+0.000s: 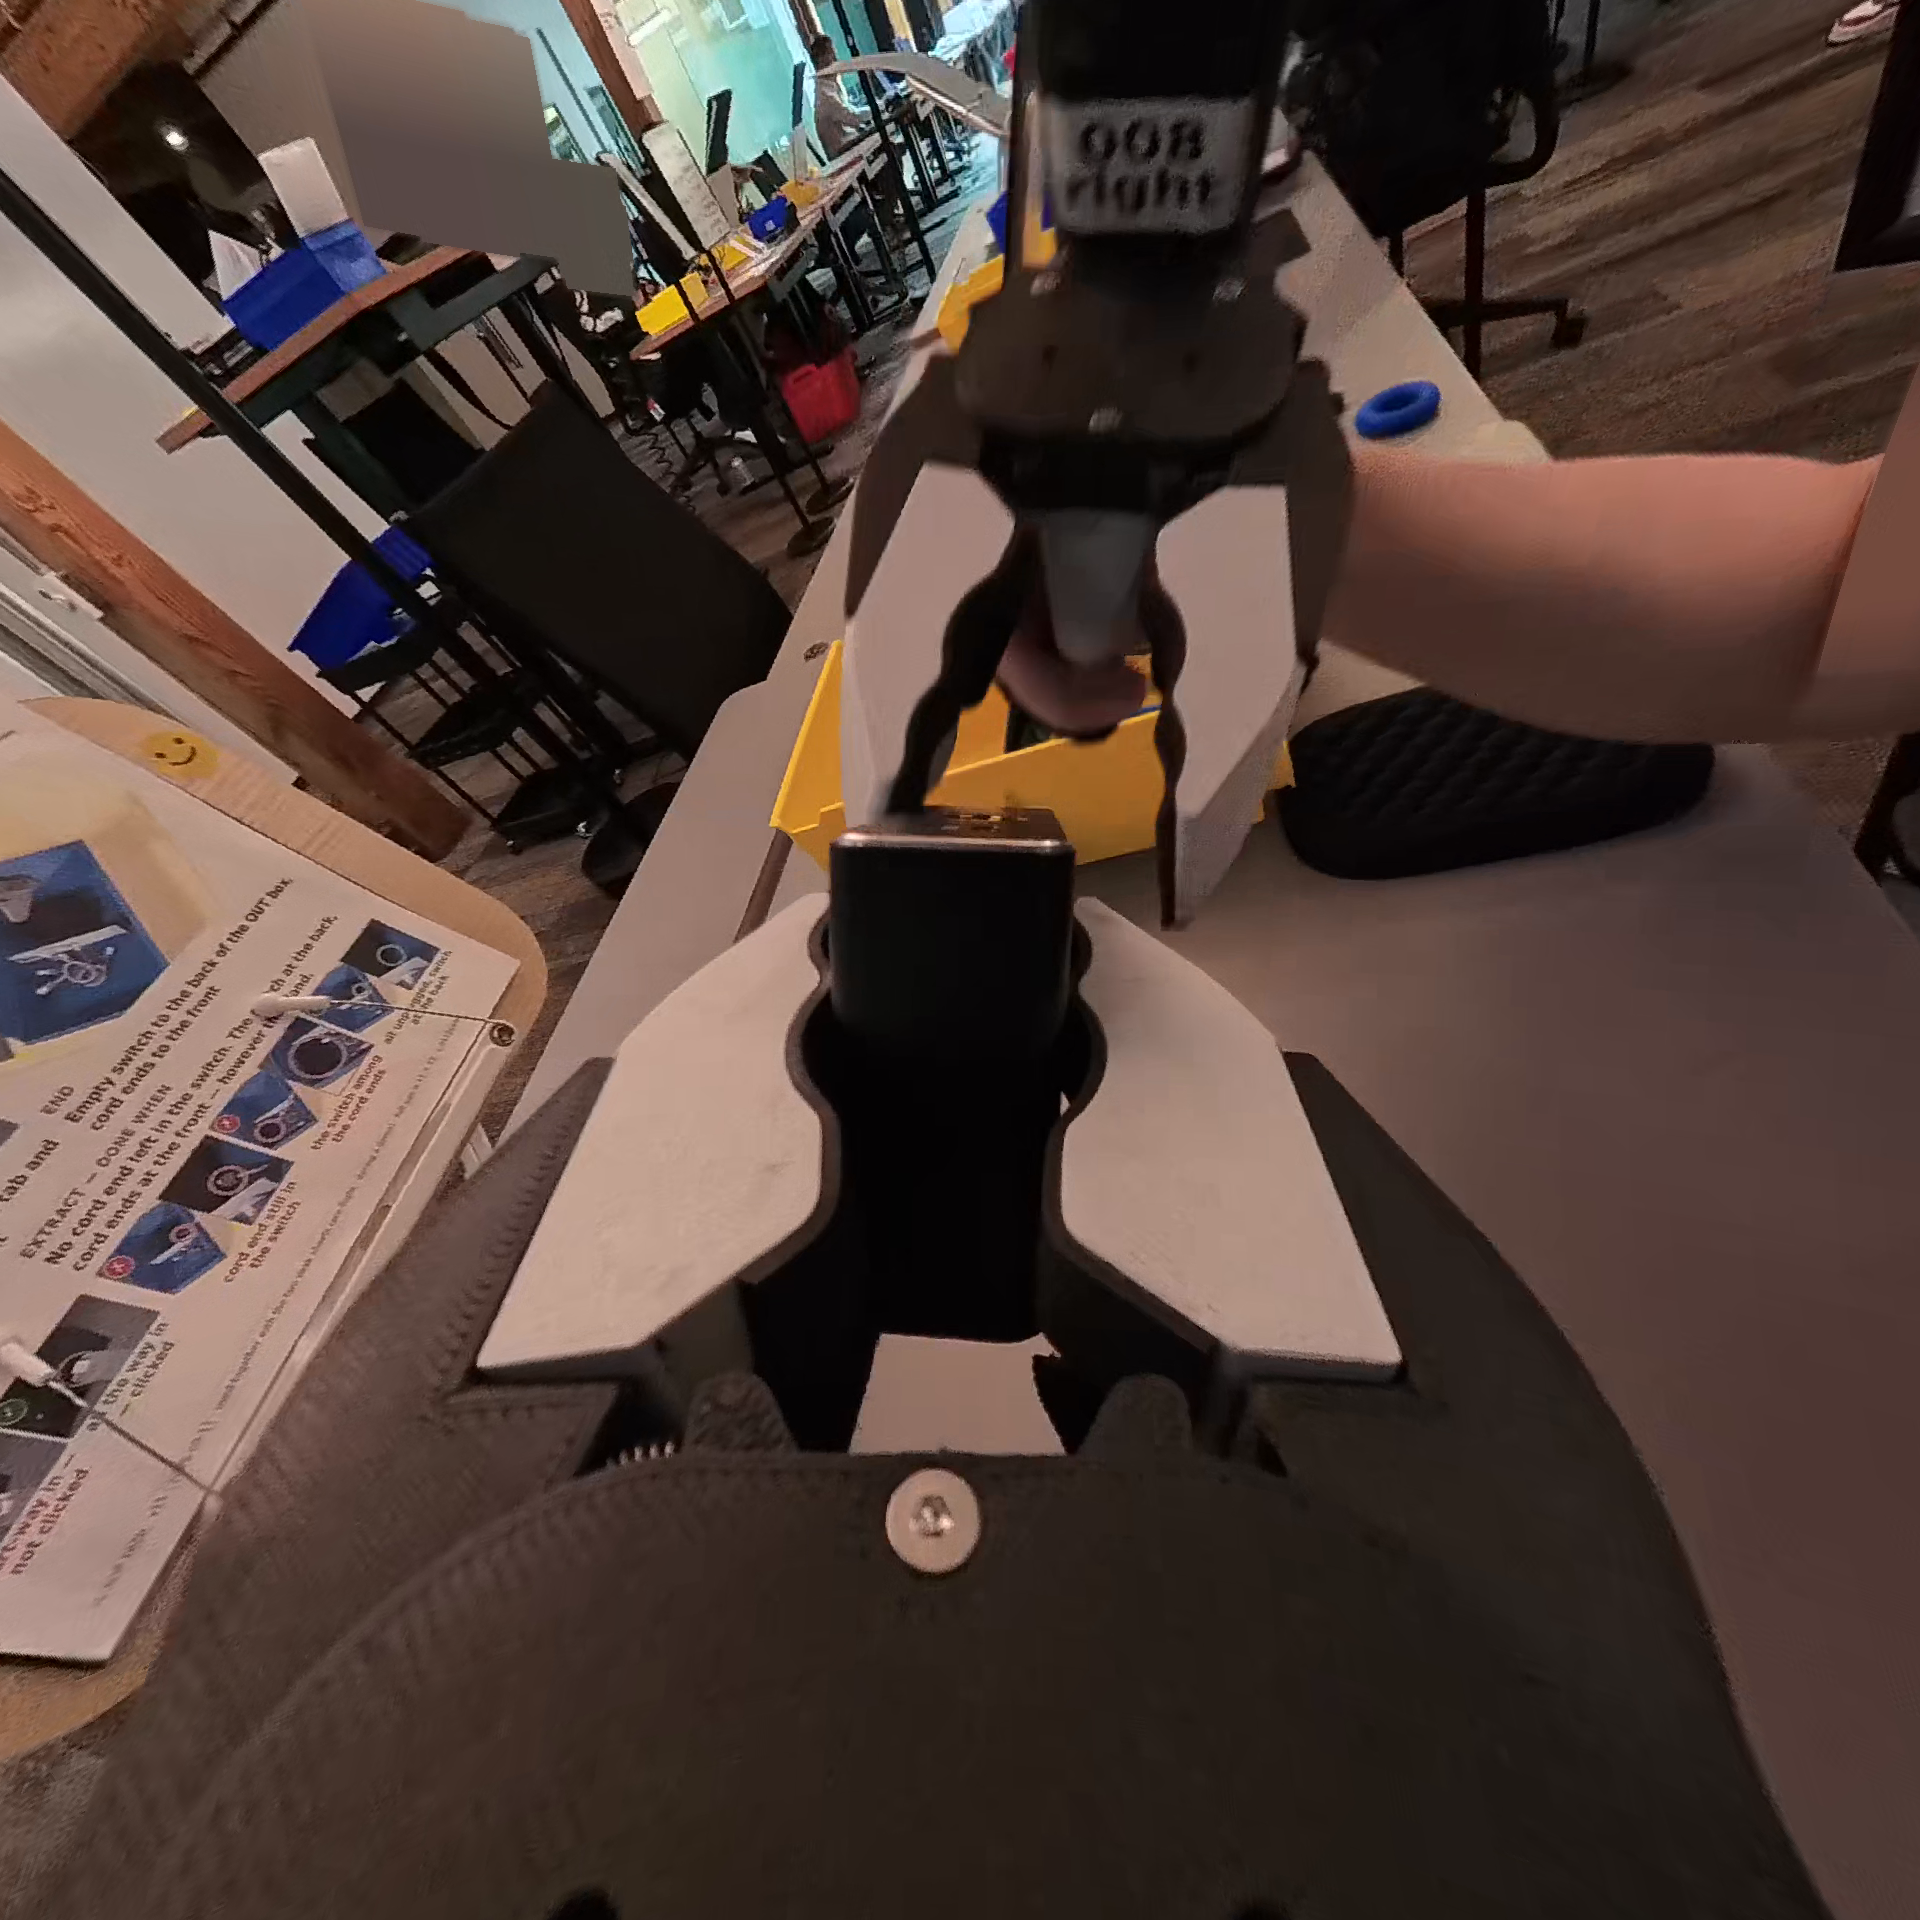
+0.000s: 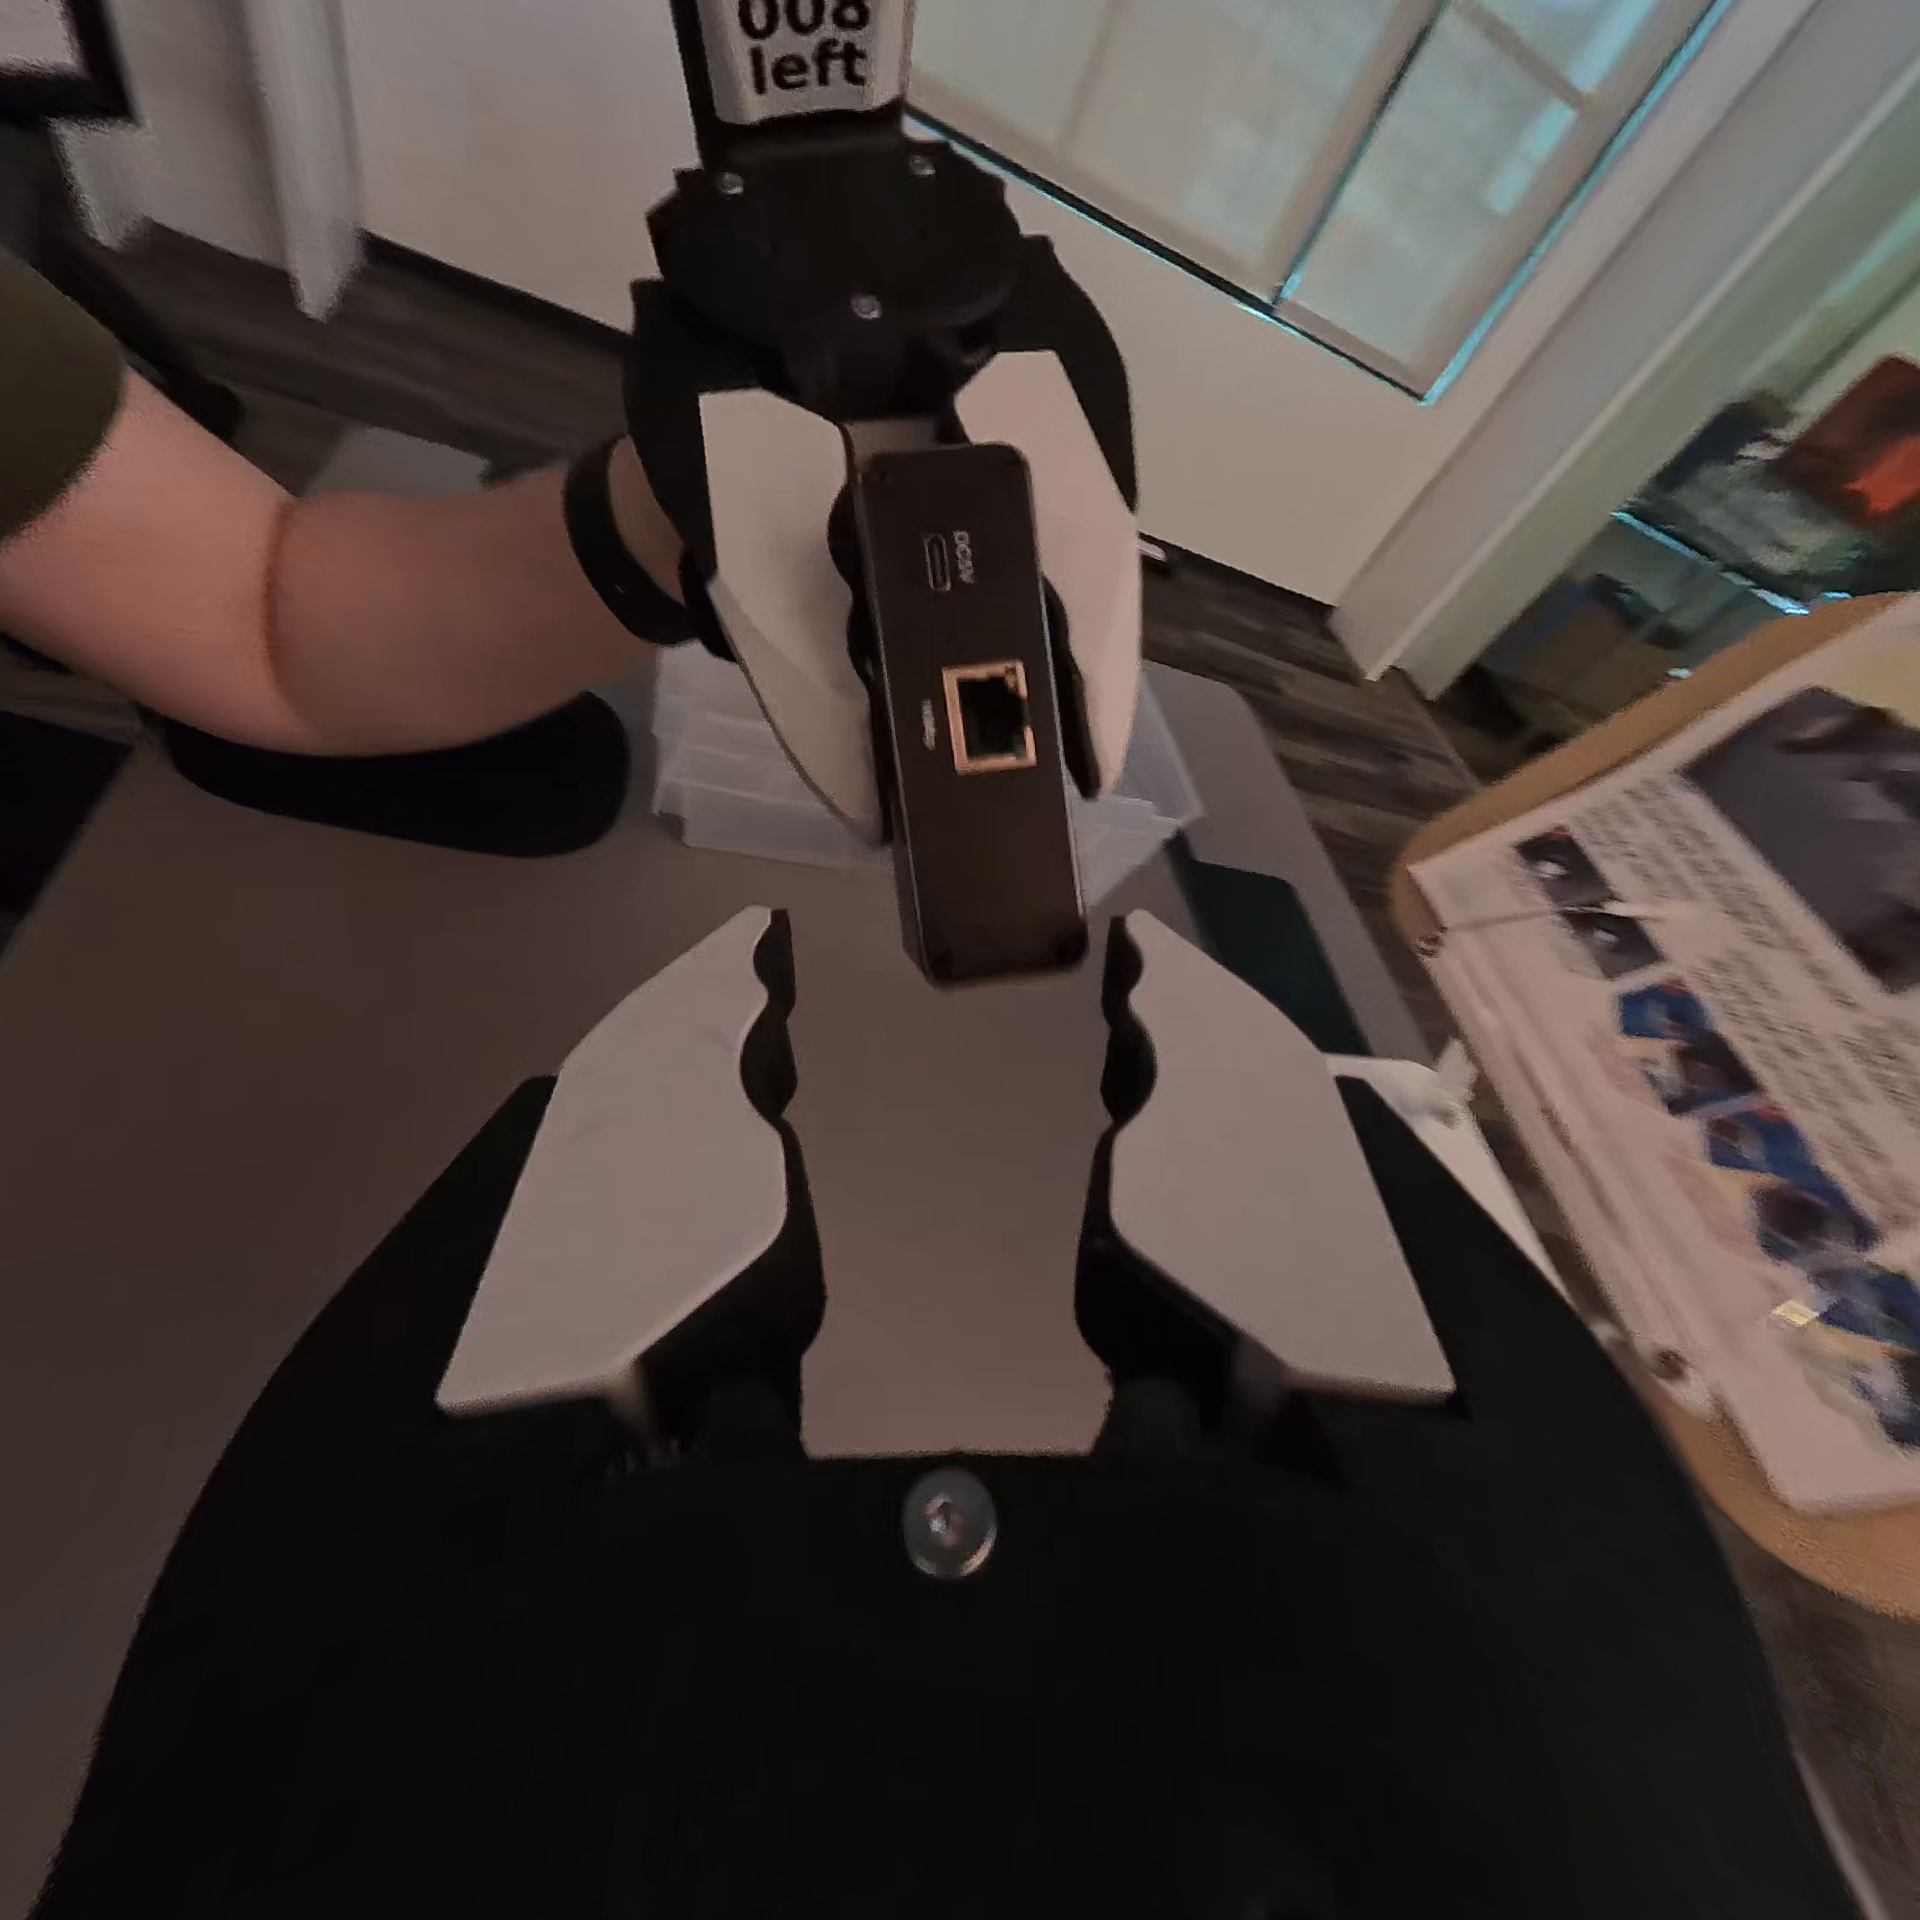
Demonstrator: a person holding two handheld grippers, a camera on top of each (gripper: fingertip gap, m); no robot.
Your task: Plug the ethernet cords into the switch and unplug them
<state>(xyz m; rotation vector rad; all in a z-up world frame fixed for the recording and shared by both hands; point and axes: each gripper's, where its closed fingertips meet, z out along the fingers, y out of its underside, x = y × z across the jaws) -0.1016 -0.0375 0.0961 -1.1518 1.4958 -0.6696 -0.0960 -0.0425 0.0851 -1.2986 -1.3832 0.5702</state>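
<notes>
One black ethernet switch (image 2: 966, 717) clamped between left gripper (image 1: 951, 997) fingers above the grey table (image 1: 1455, 1039), right gripper (image 2: 945, 1039) spread and empty, port vacant, no cord visible, plugging pending

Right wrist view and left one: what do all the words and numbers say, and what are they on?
I won't repeat writing; here is what carries it.
Label on the right gripper: clear print.
Tag on the left gripper: clear print, top cut off.
Switch: tiny print beside its ports.
Instruction sheet: lots of print with photos.
Yellow sticker: a smiley, no words.
</notes>
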